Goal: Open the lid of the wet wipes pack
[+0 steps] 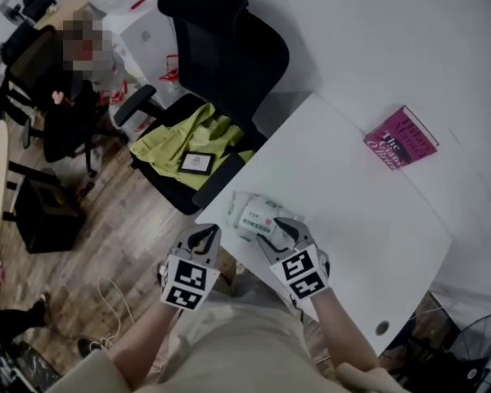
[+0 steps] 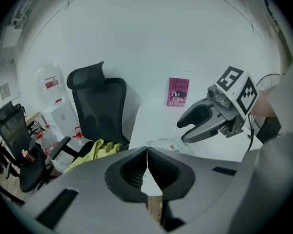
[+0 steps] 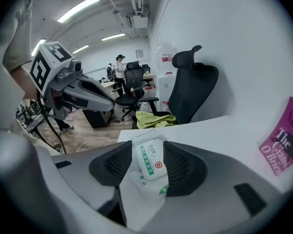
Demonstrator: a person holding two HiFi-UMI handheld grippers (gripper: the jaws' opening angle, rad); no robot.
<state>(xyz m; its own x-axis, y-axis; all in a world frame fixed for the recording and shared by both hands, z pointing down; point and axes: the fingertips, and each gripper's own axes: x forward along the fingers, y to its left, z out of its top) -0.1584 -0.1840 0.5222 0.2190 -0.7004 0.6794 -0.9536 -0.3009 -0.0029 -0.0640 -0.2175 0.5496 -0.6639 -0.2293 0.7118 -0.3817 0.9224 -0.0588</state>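
Grey fingers of the right gripper (image 1: 281,231) stand at a middling spread round the near end of the white pack (image 1: 250,207), which fills the gap between them so that they hold it where it lies. The pack rests at the near left corner of the white tabletop (image 1: 352,211), and its green-printed lid (image 3: 149,162) faces up and lies flat between the two ribbed pads. To its left, the left gripper (image 1: 202,234) hangs just off that corner, over the wooden floor (image 1: 123,219). Its fingers are pressed tip to tip with nothing between them, near the pack but not touching it. Each gripper carries its cube of black-and-white square markers, and the person's forearms run back toward the camera in pale sleeves. Farther across the tabletop, well apart from the pack, a magenta book (image 1: 400,138) lies flat beside the far right edge, cover up. Beyond the left edge a black chair (image 1: 229,47) with a headrest is drawn up close to the tabletop. A yellow-green cloth (image 1: 192,133) is heaped on its seat, and a small dark-framed tablet (image 1: 196,163) lies on the cloth. At the far left of the head view a person (image 1: 65,113) sits in another dark chair, with white boxes and clear water bottles against the wall behind.
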